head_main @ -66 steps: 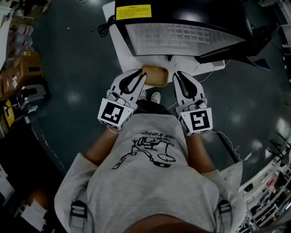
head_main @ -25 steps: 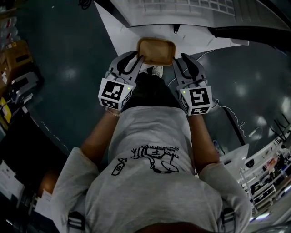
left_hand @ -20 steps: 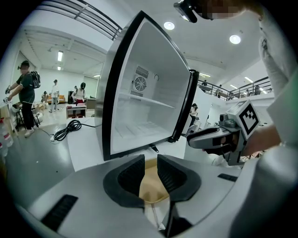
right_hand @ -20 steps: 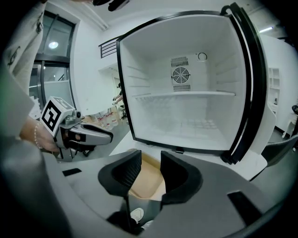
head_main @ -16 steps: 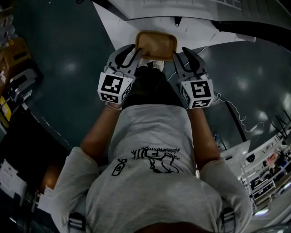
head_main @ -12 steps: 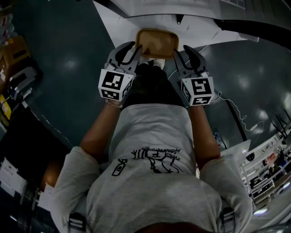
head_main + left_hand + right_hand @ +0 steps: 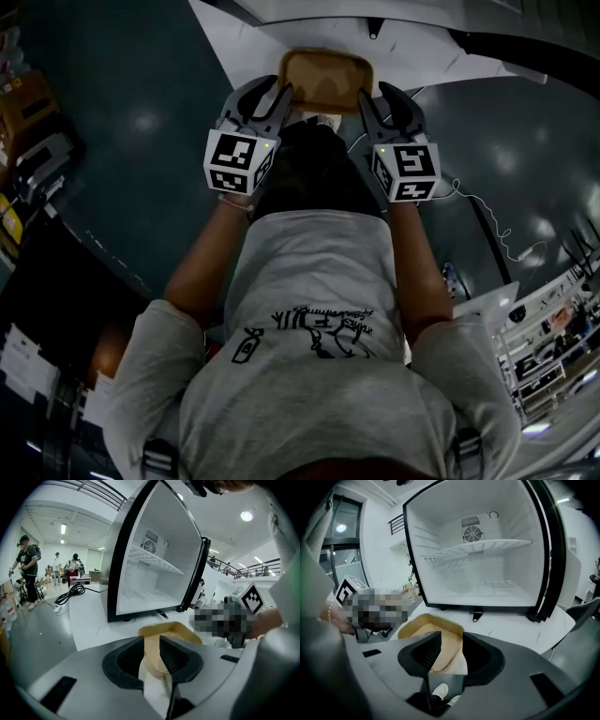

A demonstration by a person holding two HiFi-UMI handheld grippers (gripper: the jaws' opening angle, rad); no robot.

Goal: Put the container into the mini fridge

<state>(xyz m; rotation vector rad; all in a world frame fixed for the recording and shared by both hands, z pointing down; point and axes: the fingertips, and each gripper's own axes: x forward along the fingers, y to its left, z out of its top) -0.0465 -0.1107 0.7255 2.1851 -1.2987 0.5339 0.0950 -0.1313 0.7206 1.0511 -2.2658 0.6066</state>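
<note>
**Item:** tan container (image 7: 326, 75), shallow, nothing seen in it.
**Location:** at the near edge of the white counter (image 7: 234, 37), in front of the open mini fridge (image 7: 478, 573) and not yet inside.
**Held by:** left gripper (image 7: 281, 91), jaws on the left rim and opening. Right gripper (image 7: 368, 96), jaws clamped on the right rim.
**Step:** approach to the fridge.
**Next, as judged:** firm up the left grip, then move both grippers forward together, keeping the container level below the wire shelf (image 7: 478, 548).

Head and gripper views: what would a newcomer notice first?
The tan container draws the eye, held at its two ends between the jaws of the left gripper and right gripper; the left gripper's jaws are opening with the wall between them. Just beyond it, the mini fridge stands with its door open on a white platform.
</note>
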